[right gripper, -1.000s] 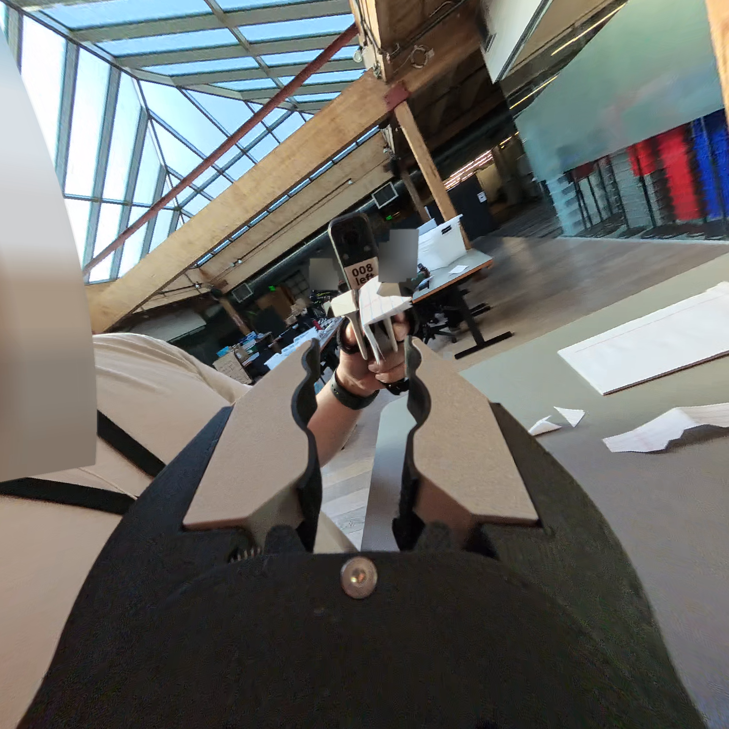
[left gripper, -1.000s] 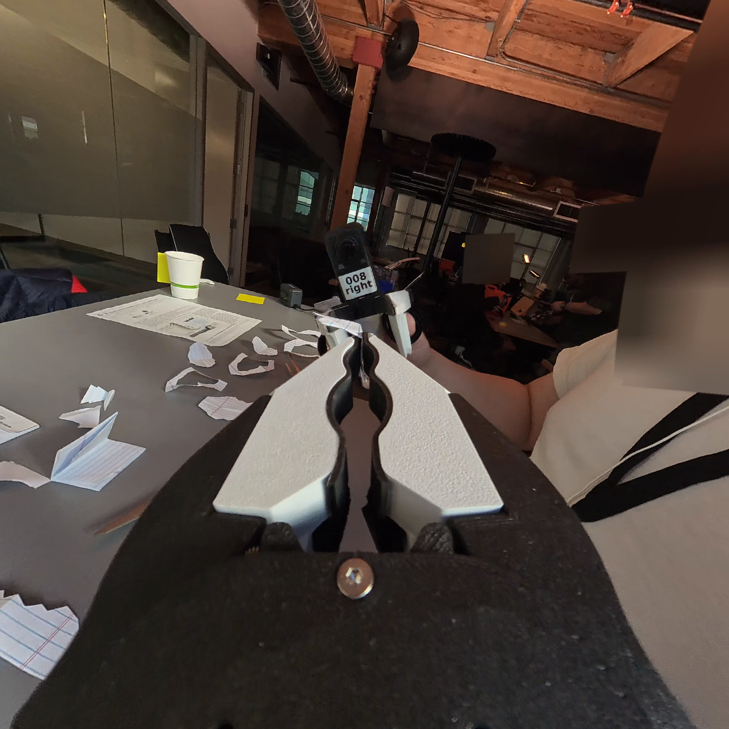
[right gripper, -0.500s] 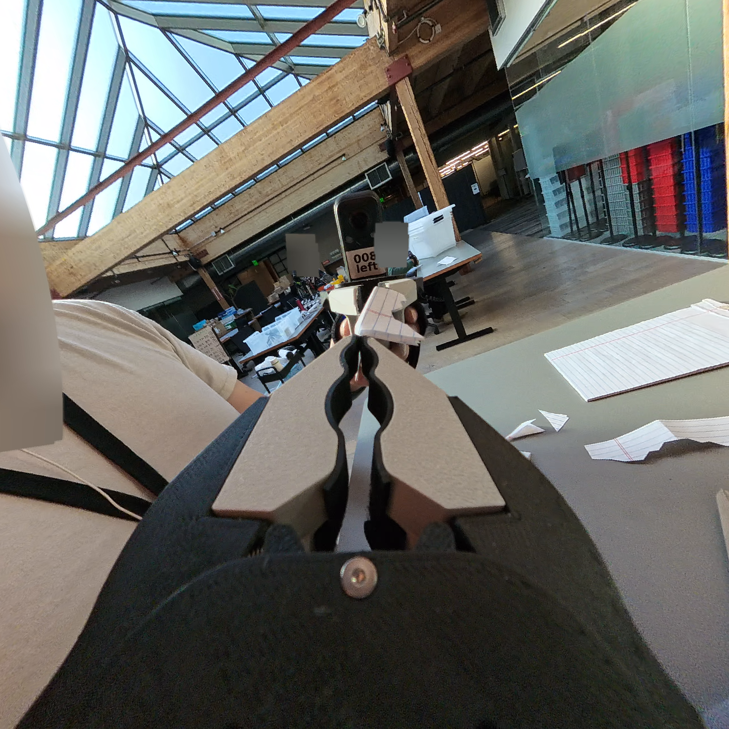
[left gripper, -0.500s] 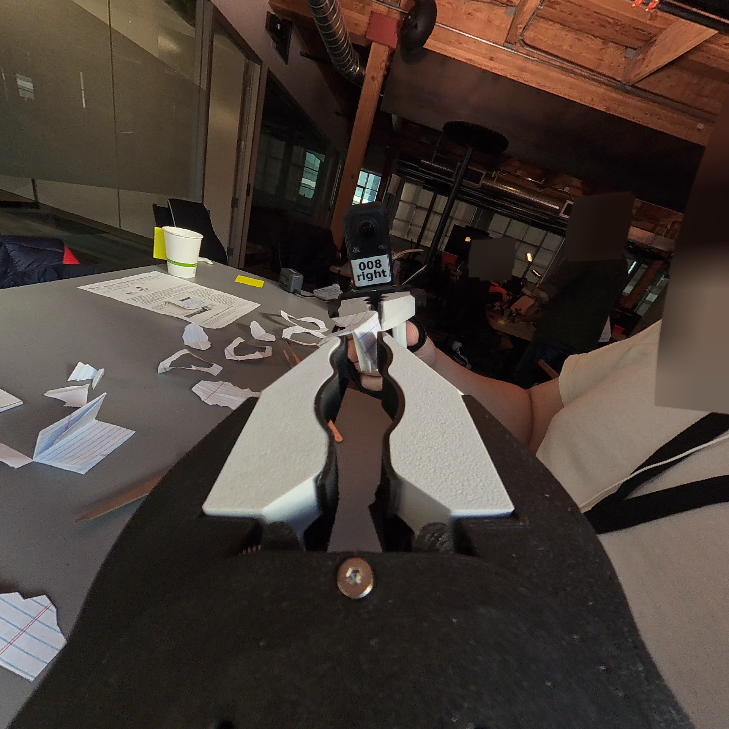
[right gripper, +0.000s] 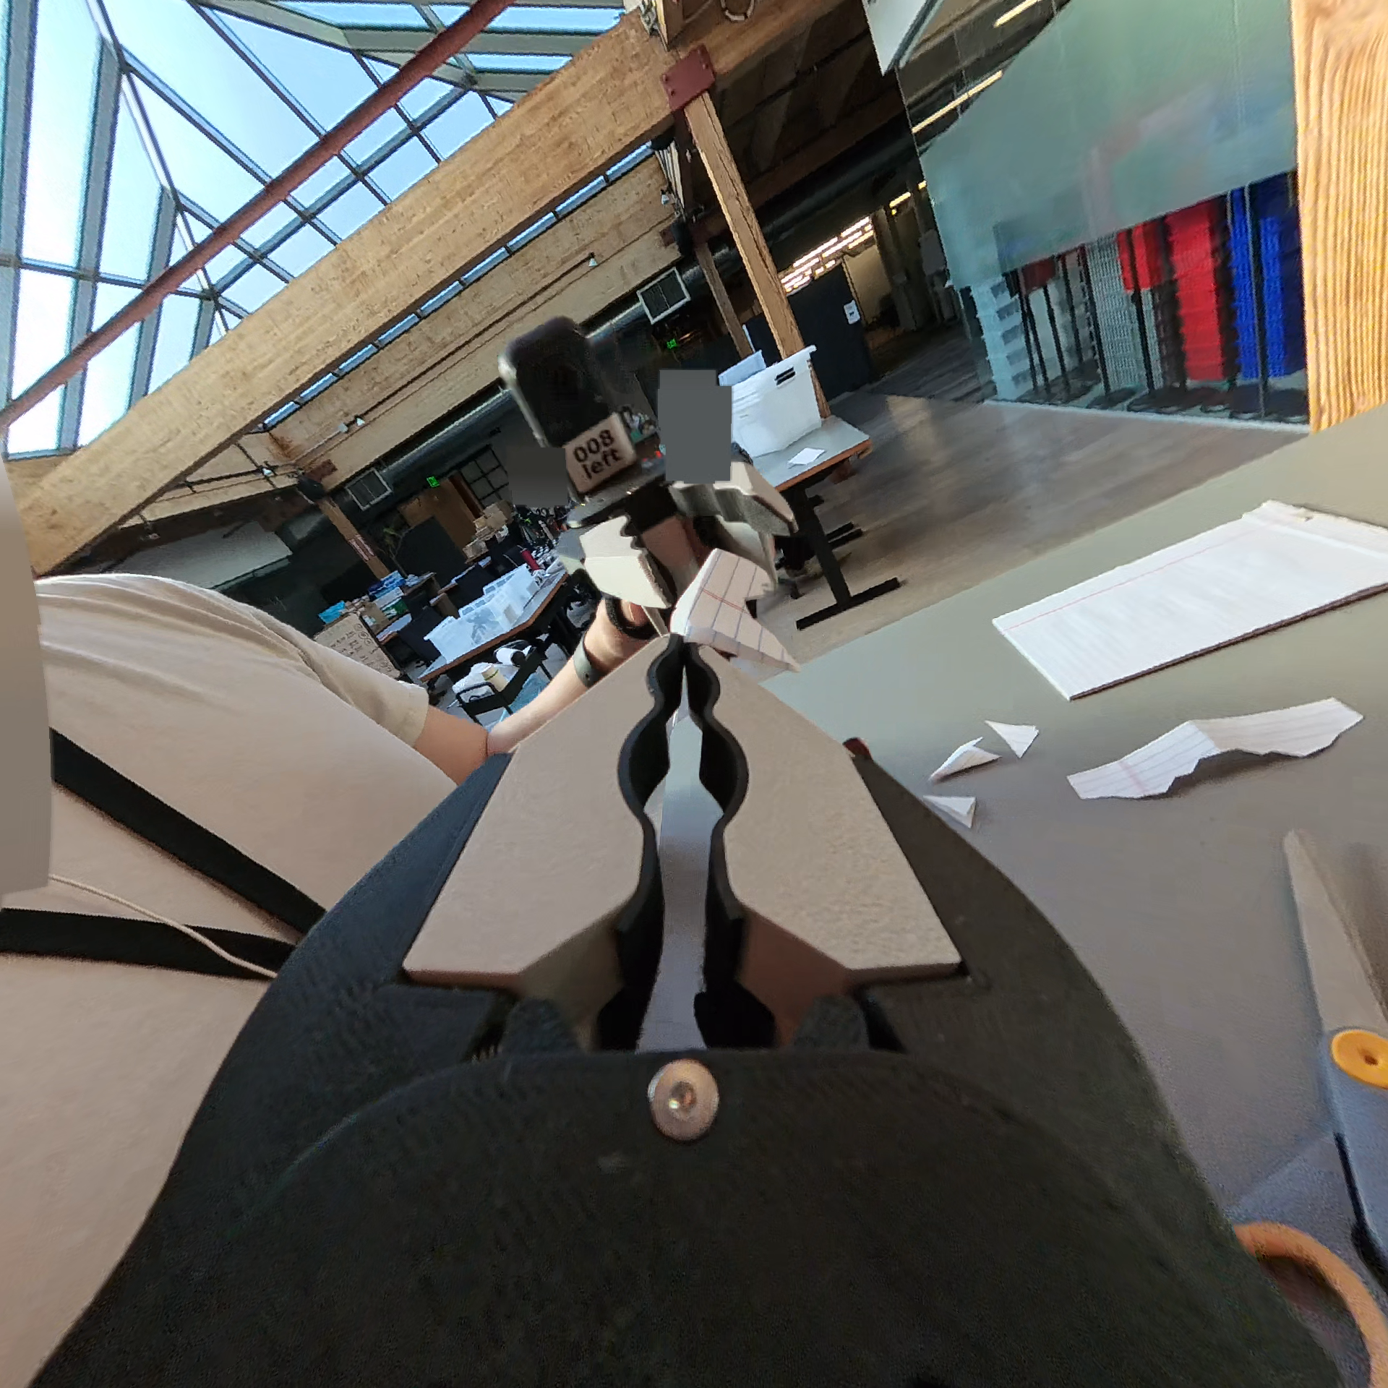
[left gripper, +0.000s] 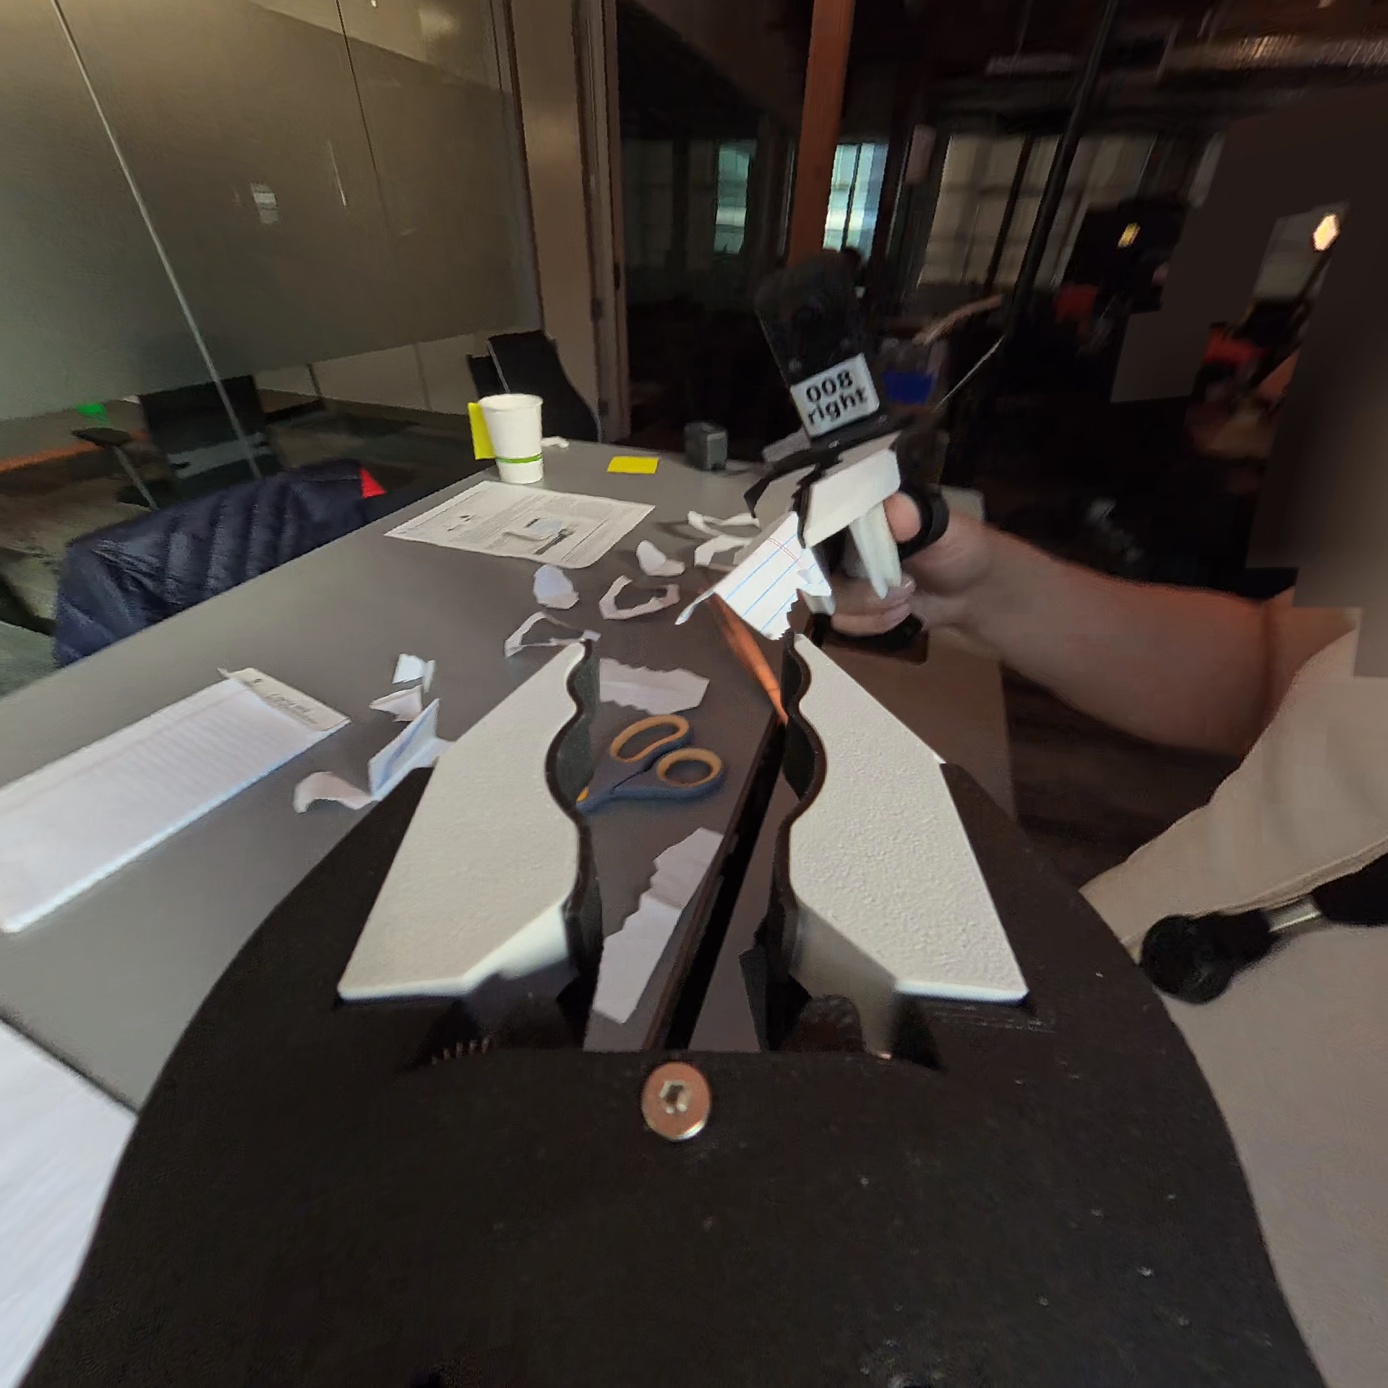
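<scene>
Paper (right gripper: 725, 610) sits clenched at your right tool (right gripper: 682, 661) tips, frame centre; your left tool (left gripper: 687, 661) gapes released, scissors (left gripper: 655, 766) below on bench (left gripper: 315, 601).

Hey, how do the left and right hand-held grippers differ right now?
The left hand-held gripper is open; the right hand-held gripper is shut. The left holds nothing, and scissors on the table show between its fingers; the right pinches a lined paper scrap at its tips. Both have black bodies and wavy-edged fingers, and they face each other.
</scene>
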A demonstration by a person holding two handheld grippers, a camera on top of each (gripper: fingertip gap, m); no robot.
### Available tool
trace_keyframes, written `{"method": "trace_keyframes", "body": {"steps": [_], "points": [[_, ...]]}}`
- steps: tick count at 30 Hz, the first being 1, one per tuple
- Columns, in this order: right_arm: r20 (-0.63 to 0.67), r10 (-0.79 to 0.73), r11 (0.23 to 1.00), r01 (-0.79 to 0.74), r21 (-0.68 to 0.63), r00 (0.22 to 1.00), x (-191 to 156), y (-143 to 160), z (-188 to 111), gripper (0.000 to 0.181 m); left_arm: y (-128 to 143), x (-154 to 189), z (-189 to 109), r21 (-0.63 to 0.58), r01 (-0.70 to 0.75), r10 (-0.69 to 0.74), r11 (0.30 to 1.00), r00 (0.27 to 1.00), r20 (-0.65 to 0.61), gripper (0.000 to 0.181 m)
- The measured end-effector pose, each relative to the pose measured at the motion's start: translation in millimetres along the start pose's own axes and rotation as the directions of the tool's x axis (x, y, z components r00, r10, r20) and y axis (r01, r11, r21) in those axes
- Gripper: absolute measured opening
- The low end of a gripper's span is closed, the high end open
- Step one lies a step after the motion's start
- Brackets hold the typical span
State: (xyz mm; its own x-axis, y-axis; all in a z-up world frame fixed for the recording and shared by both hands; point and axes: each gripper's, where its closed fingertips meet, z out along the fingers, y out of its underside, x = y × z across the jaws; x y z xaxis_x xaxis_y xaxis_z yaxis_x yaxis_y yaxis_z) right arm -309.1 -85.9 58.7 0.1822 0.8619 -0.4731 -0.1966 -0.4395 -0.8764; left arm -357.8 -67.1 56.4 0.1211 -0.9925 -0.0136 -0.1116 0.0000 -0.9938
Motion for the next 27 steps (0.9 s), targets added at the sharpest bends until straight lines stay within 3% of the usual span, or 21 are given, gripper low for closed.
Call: {"method": "trace_keyframes", "body": {"steps": [5, 8, 11, 19, 27], "points": [[-0.089, -0.021, 0.993, 0.01, -0.115, 0.996, 9.3, 17.6, 8.1, 0.0, 6.6, 19.3, 21.9, -0.165, -0.273, 0.282, 0.948, 0.959, 0.036, 0.041], [-0.107, -0.013, 0.992, -0.001, -0.127, 0.994, 9.1, 17.8, 10.7, 0.0, 21.9, 17.8, 33.3, -0.29, -0.413, 0.445, 0.863, 0.894, 0.052, 0.033], [-0.112, -0.013, 0.99, -0.003, -0.143, 0.994, 8.0, 18.4, 9.8, 0.0, 24.9, 16.1, 37.1, -0.335, -0.504, 0.554, 0.796, 0.83, 0.068, 0.022], [-0.112, -0.054, 0.987, 0.036, -0.156, 0.992, 5.3, 20.2, 3.4, 0.0, 24.1, 28.7, 39.8, -0.272, -0.392, 0.409, 0.879, 0.913, 0.003, 0.022], [-0.119, -0.072, 0.982, 0.05, -0.182, 0.99, 4.4, 24.1, 3.9, 0.0, 23.2, 33.5, 40.5, -0.219, -0.344, 0.347, 0.913, 0.938, -0.024, 0.013]]}}
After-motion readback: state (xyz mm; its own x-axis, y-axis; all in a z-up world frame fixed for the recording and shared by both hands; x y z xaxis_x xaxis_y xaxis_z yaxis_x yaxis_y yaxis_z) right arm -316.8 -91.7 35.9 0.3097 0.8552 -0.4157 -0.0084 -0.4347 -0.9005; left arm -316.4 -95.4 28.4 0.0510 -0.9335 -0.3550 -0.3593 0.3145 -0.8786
